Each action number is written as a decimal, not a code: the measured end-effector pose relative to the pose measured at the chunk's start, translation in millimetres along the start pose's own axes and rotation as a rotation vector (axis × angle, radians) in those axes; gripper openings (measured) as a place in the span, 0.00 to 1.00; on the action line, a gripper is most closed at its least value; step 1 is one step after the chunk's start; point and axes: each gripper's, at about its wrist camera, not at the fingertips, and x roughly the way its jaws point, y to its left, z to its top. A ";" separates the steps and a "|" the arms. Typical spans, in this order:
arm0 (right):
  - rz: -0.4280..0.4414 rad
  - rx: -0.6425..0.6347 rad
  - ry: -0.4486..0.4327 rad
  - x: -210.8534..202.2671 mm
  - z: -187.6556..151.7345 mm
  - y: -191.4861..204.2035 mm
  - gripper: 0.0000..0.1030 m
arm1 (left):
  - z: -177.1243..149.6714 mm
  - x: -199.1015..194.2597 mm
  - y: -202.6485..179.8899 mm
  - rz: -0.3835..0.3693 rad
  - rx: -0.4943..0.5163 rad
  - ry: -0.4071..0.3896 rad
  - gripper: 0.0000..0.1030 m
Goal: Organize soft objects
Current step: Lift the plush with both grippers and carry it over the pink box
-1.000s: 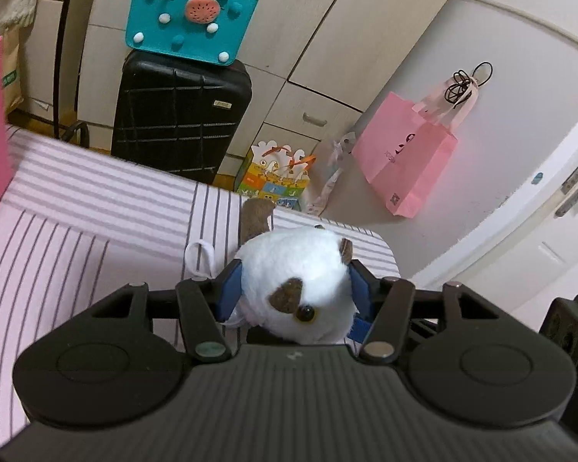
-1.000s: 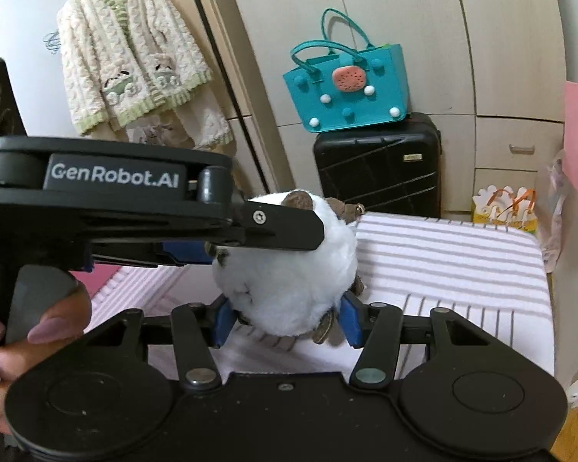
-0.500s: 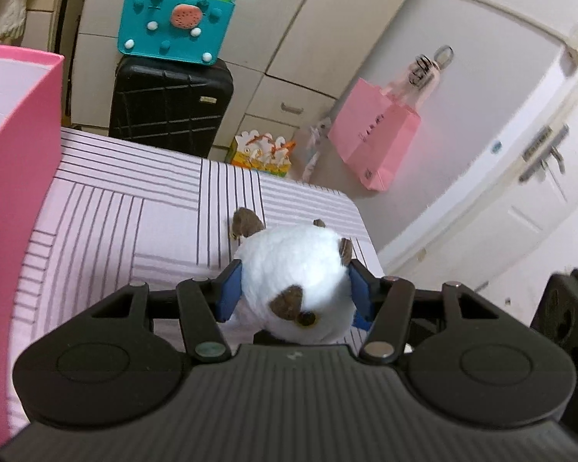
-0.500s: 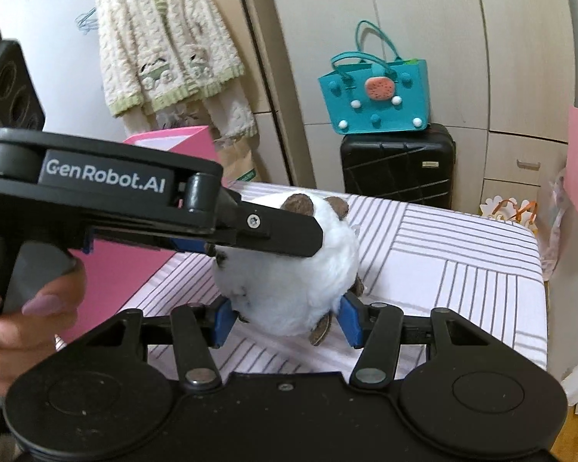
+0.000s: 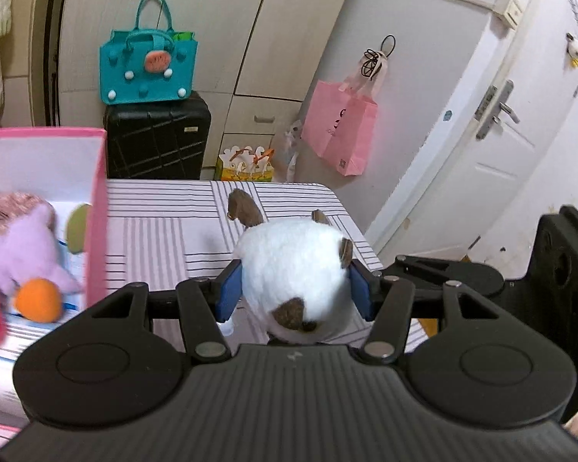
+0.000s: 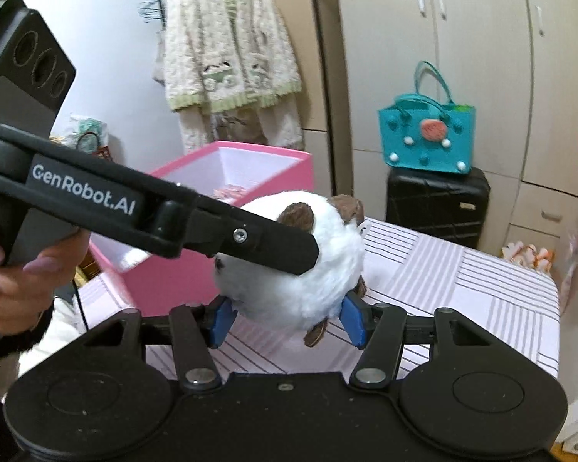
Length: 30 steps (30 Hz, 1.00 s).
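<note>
A round white plush toy (image 5: 294, 269) with brown ears and patches hangs above the striped table (image 5: 165, 223), held from two sides. My left gripper (image 5: 294, 294) is shut on it, blue pads pressed into its fur. My right gripper (image 6: 285, 317) is shut on the same plush toy (image 6: 320, 269) from below. The left gripper's arm crosses the right wrist view in front of the toy. A pink box (image 5: 96, 200) stands at the left, with a purple plush (image 5: 19, 250), an orange ball (image 5: 38, 300) and other soft toys inside; it also shows in the right wrist view (image 6: 273, 169).
A black suitcase (image 5: 158, 142) with a teal bag (image 5: 148, 69) on top stands behind the table. A pink paper bag (image 5: 341, 127) hangs on the wall near a white door (image 5: 493, 146). A knitted cardigan (image 6: 231, 50) hangs at the back.
Both grippers have carried the plush toy upward and toward the pink box; the box's inside with its soft toys has come into the left wrist view.
</note>
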 end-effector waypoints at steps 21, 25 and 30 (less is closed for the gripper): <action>0.255 -0.138 -0.004 26.7 94.7 82.2 0.62 | 28.7 -139.3 74.1 0.083 0.004 -0.120 0.55; 0.296 -0.141 0.047 50.1 103.4 95.8 0.61 | 24.5 -147.3 95.7 0.117 -0.025 -0.112 0.56; 0.290 -0.182 0.087 78.6 108.5 111.3 0.61 | 23.2 -143.5 127.9 0.140 -0.089 -0.098 0.56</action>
